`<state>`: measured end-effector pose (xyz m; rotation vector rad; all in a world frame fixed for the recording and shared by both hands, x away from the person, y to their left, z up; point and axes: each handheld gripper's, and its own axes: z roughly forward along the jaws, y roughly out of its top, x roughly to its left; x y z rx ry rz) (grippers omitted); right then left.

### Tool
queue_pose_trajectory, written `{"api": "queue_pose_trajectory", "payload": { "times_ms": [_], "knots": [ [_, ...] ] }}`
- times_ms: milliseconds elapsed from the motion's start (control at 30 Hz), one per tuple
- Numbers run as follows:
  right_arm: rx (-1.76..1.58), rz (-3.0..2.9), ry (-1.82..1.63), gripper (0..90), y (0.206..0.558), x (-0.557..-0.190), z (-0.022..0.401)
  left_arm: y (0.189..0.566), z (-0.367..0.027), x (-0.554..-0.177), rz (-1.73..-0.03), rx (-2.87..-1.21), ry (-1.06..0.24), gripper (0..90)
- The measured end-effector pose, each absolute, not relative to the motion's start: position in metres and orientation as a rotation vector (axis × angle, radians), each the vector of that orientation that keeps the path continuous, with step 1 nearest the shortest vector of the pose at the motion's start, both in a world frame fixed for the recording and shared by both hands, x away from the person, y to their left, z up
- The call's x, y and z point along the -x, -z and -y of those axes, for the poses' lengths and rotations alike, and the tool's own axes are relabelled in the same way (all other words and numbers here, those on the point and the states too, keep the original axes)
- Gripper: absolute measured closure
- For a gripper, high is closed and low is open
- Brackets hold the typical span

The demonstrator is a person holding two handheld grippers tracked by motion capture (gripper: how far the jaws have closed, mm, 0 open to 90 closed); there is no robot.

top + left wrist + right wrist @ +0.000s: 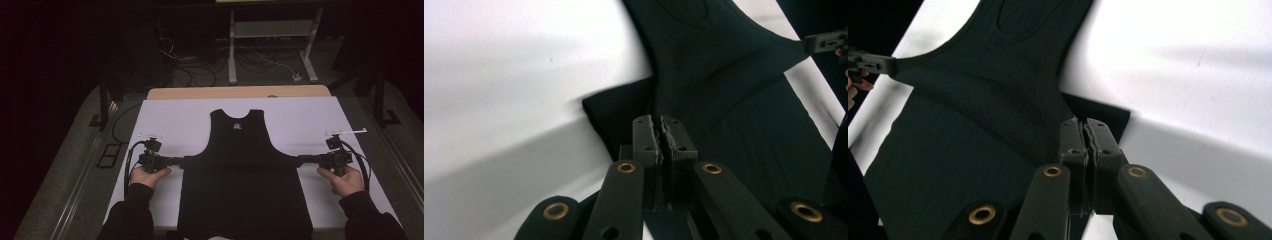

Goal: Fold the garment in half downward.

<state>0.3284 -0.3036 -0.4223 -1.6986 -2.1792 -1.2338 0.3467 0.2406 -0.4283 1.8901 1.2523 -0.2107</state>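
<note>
Left gripper (179, 161) and right gripper (302, 158) each clamp a side of the black vest (243, 150), stretched over the white surface (175, 117).

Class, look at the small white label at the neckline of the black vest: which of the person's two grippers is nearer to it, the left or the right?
Left, slightly. The left gripper pinches the black vest at its left underarm, below-left of the white label; the right gripper pinches the opposite side, a bit farther off.

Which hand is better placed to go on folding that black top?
Neither, probably: the left gripper and right gripper each pinch a side of the black top, mirrored, so both likely move together.
</note>
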Motion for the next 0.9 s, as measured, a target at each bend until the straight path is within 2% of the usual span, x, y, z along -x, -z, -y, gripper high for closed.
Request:
{"api": "queue_pose_trajectory", "payload": {
  "times_ms": [900],
  "knots": [
    [1.693, 2.135, 1.198, 85.7, 0.422, -0.312, 0.309, 0.429, -0.240, -0.334, -1.252, -1.923, 0.258, 85.3]
  ]
}}
